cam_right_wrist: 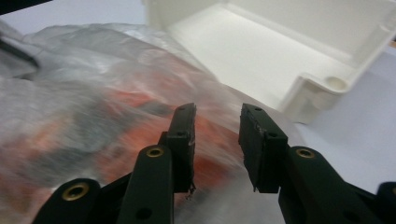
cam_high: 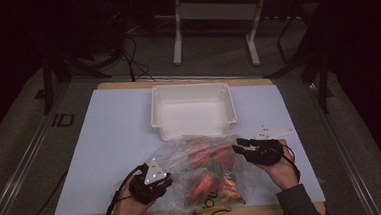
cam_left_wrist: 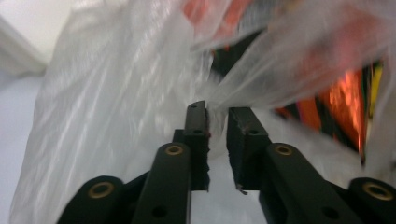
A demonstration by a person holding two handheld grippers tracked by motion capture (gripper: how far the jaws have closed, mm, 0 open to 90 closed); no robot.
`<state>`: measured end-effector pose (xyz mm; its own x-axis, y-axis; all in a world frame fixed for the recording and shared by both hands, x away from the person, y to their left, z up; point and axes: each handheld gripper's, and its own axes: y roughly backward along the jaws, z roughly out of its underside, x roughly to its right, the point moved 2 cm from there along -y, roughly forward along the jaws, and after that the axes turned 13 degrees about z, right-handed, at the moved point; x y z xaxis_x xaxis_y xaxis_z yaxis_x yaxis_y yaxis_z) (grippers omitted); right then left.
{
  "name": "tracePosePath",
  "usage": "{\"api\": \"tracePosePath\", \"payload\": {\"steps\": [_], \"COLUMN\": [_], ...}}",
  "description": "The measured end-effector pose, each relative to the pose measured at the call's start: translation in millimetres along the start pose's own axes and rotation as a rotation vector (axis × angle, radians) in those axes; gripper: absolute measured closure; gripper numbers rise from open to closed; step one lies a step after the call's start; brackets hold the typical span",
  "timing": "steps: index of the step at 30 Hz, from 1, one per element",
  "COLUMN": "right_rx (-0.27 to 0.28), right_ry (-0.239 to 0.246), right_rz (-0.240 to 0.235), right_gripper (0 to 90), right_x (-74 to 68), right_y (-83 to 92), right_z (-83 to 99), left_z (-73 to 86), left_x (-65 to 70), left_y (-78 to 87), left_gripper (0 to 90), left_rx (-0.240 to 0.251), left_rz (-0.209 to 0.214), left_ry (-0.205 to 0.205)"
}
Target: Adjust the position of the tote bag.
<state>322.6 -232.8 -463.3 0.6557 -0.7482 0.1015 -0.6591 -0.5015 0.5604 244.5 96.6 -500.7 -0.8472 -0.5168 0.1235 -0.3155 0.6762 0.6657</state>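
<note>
Your left gripper point(cam_left_wrist: 217, 109) has pinched a fold of the plastic bag point(cam_high: 202, 174), which lies at the near table edge just before the white bin point(cam_high: 193, 110). Your right gripper point(cam_right_wrist: 217, 116) hovers half-open over it — bite film, not the orange packets point(cam_high: 210, 179) — then spread gently.

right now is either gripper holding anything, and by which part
The left gripper has a pinched fold of the clear plastic bag between its jaws, on the bag's left side. The right gripper is open over the bag and holds nothing.
</note>
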Motion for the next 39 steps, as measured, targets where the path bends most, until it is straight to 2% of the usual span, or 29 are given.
{"api": "tracePosePath", "payload": {"steps": [5, 11, 14, 16, 17, 18, 20, 23, 29, 30, 32, 33, 35, 36, 39], "right_rx": [0.004, 0.006, -0.010, -0.019, -0.019, -0.037, -0.045, -0.043, -0.040, -0.038, -0.035, -0.025, 0.025, 0.025, 0.075], "right_ry": [0.014, 0.036, 0.048, 0.059, 0.059, 0.080, 0.104, 0.117, 0.137, 0.158, 0.162, 0.166, 0.167, 0.167, 0.161], "right_rz": [-0.062, -0.127, -0.168, -0.177, -0.177, -0.184, -0.176, -0.156, -0.158, -0.142, -0.131, -0.116, -0.092, -0.092, -0.083], "right_gripper": [63.2, 59.7, 54.5, 54.5, 52.4, 47.4, 41.4, 38.8, 35.8, 34.3, 34.2, 33.7, 33.0, 33.0, 32.1], "right_x": [-11.5, -26.3, -35.0, -38.2, -38.2, -45.0, -52.7, -57.3, -64.9, -69.2, -70.5, -72.2, -74.1, -74.1, -73.9], "right_y": [-1.4, -5.5, -9.2, -11.1, -11.1, -14.1, -17.3, -18.9, -23.2, -25.7, -26.4, -26.5, -24.9, -24.9, -22.3], "right_z": [-1.2, -1.8, -2.0, -1.8, -1.8, -1.3, -1.7, -4.1, -9.3, -11.6, -12.7, -14.3, -21.6, -21.6, -28.3], "left_z": [-18.8, -37.5, -45.5, -45.5, -50.4, -53.2, -56.5, -59.6, -59.4, -59.4, -59.3, -58.5, -56.1, -54.7, -51.2], "left_x": [0.2, 6.6, 10.1, 10.1, 11.9, 13.5, 16.7, 24.8, 41.4, 44.6, 47.5, 48.7, 49.0, 48.6, 48.5], "left_y": [-3.3, -5.9, -5.3, -5.3, -3.1, -1.3, 1.9, 9.8, 25.6, 28.2, 30.2, 30.5, 29.8, 29.8, 29.9], "left_gripper": [83.6, 84.5, 84.8, 85.0, 85.0, 85.5, 86.3, 86.5, 86.6, 86.6, 86.6, 86.6, 86.6, 86.6, 86.6], "left_rx": [0.064, 0.109, 0.133, 0.133, 0.152, 0.164, 0.182, 0.222, 0.291, 0.294, 0.284, 0.272, 0.258, 0.255, 0.250], "left_rz": [0.000, 0.020, 0.026, 0.026, 0.032, 0.037, 0.042, 0.075, 0.144, 0.146, 0.145, 0.132, 0.129, 0.131, 0.127], "left_ry": [0.006, -0.026, -0.047, -0.047, -0.055, -0.062, -0.077, -0.115, -0.170, -0.190, -0.206, -0.219, -0.221, -0.220, -0.213]}}
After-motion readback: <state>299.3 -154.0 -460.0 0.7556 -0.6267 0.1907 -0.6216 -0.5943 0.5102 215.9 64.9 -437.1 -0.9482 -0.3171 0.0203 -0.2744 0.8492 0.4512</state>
